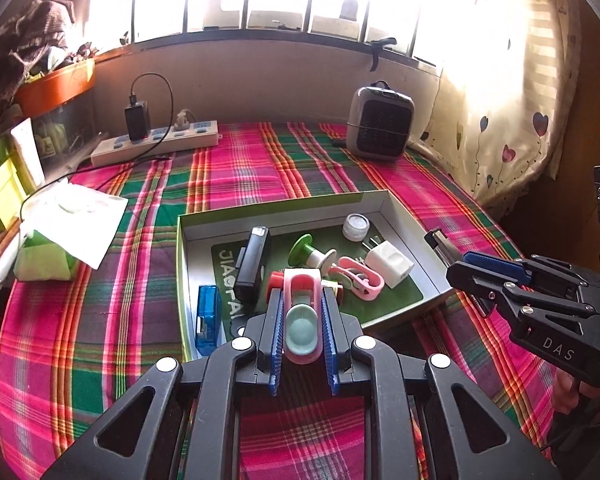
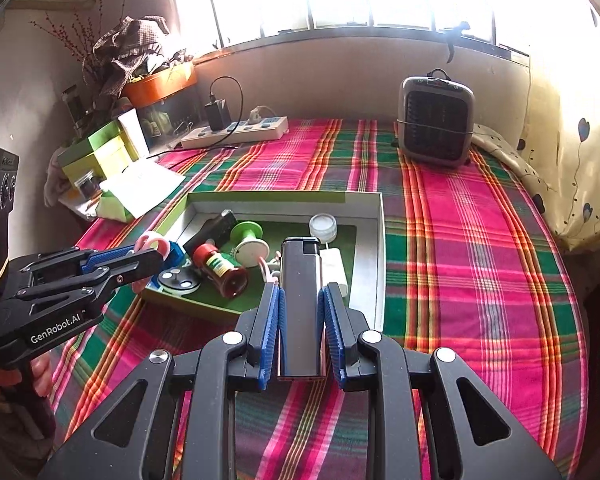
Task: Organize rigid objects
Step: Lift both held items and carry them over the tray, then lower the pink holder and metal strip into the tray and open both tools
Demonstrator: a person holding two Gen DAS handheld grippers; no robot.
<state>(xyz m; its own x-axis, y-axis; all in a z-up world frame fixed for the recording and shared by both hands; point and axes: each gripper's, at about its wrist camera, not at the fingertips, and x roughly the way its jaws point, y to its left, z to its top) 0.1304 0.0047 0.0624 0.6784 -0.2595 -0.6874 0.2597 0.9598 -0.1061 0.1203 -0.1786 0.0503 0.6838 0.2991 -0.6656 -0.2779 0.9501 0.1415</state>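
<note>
A shallow green and white box (image 1: 284, 210) lies on the plaid cloth and holds several small things: a black lighter (image 1: 254, 264), a green spool (image 1: 306, 250), a pink clip (image 1: 360, 278), a white charger (image 1: 388, 262), a white cap (image 1: 356, 226), a red bottle (image 2: 220, 266) and a blue block (image 1: 208, 314). My left gripper (image 1: 302, 306) is shut on a pink clip with a green pad (image 1: 302, 320) above the box's near edge. My right gripper (image 2: 300, 300) is shut on a silver lighter (image 2: 300, 300) above the box's near right corner.
A power strip (image 1: 156, 142) with a black charger lies at the back left. A small grey heater (image 1: 380, 122) stands at the back right. Papers and green boxes (image 1: 28, 216) crowd the left edge. A curtain (image 1: 500, 100) hangs on the right.
</note>
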